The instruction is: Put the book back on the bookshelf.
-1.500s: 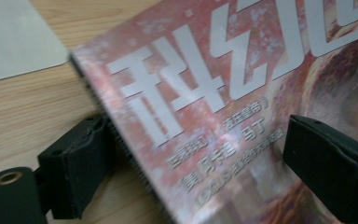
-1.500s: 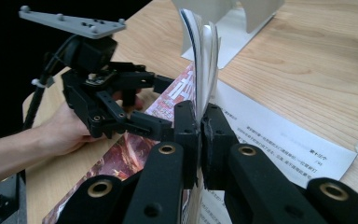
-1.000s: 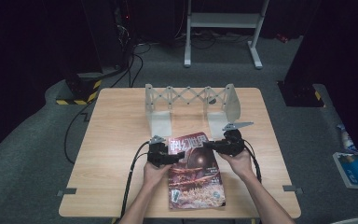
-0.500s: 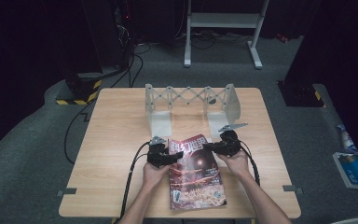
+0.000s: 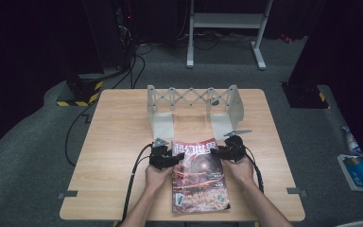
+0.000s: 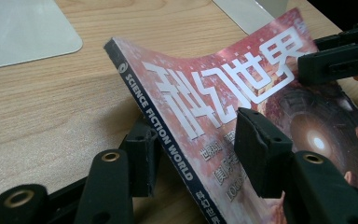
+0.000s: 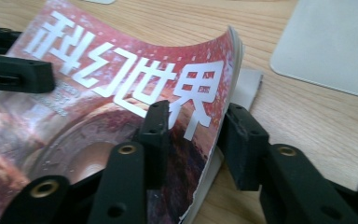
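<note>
Glossy red science-fiction magazine [image 5: 200, 175] on pale wooden surface [image 5: 118, 142], left tool [image 6: 193, 154] clamped on its spine edge, right tool [image 7: 193, 135] clamped on its open edge, top end bowed upward

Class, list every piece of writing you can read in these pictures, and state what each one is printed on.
"SCIENCE FICTION WORLD": white capitals along the dark spine of the magazine.
"科幻世界": large white characters across the top of the magazine's red cover.
Smaller white lines lower on the cover, beside the left gripper: too blurred and partly covered to read.
Blue packet on the floor: print too small to read.
</note>
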Demonstrator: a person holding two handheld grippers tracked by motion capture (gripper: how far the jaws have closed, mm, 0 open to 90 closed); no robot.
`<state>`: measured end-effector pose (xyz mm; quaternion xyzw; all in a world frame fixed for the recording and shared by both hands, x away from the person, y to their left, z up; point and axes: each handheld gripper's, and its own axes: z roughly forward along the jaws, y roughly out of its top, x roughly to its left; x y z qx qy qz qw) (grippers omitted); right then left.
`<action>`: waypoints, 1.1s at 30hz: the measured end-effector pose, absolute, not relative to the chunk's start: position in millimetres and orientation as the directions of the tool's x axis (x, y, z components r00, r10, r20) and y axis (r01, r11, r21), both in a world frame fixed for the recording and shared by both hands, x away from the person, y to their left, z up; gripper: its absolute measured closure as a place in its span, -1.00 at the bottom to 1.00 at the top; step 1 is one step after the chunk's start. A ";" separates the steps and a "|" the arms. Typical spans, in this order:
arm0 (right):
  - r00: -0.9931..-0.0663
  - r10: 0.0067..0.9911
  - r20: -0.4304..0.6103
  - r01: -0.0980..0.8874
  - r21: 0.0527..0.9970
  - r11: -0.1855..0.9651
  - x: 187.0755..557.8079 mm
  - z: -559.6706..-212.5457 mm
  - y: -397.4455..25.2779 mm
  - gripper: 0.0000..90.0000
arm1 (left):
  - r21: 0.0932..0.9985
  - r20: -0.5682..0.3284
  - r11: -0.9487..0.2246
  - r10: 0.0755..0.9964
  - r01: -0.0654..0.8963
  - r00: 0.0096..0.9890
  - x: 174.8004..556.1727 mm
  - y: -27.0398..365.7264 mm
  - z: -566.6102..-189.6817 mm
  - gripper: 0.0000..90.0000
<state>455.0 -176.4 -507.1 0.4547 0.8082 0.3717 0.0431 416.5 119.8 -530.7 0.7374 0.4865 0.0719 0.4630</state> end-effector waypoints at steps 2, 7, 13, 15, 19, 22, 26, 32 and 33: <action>-0.563 0.794 0.228 0.702 0.640 0.314 453.5 -506.0 -176.7 0.32 | 0.751 -0.350 -0.094 0.783 0.654 0.514 416.4 119.8 -530.7 0.14; -0.535 0.828 0.169 0.691 0.652 0.314 451.6 -500.7 -183.9 0.47 | 0.751 -0.347 -0.097 0.783 0.654 0.515 417.1 119.9 -530.5 0.12; -0.506 0.857 0.098 0.685 0.649 0.330 451.1 -500.3 -186.4 0.84 | 0.752 -0.344 -0.101 0.782 0.652 0.519 418.2 120.0 -530.3 0.10; -0.500 0.862 0.091 0.694 0.638 0.335 451.9 -502.4 -184.8 0.88 | 0.750 -0.343 -0.105 0.782 0.653 0.520 418.5 119.9 -530.0 0.09; -0.501 0.863 0.062 0.694 0.624 0.358 453.4 -508.1 -178.1 0.92 | 0.743 -0.341 -0.118 0.781 0.659 0.524 419.9 118.9 -528.5 0.06; -0.500 0.863 0.066 0.696 0.624 0.355 454.5 -508.2 -176.2 0.95 | 0.740 -0.338 -0.126 0.780 0.661 0.527 421.8 118.8 -527.6 0.04; -0.514 0.854 0.075 0.690 0.628 0.361 455.7 -508.8 -177.8 0.98 | 0.733 -0.362 -0.110 0.772 0.671 0.523 423.3 120.2 -528.0 0.04; -0.544 0.834 0.088 0.673 0.640 0.371 456.8 -510.5 -176.2 0.99 | 0.727 -0.386 -0.098 0.760 0.679 0.523 424.5 121.8 -528.5 0.00; -0.547 0.832 0.091 0.672 0.640 0.372 456.6 -510.5 -175.4 0.99 | 0.727 -0.387 -0.099 0.759 0.680 0.523 424.5 122.0 -528.4 -0.02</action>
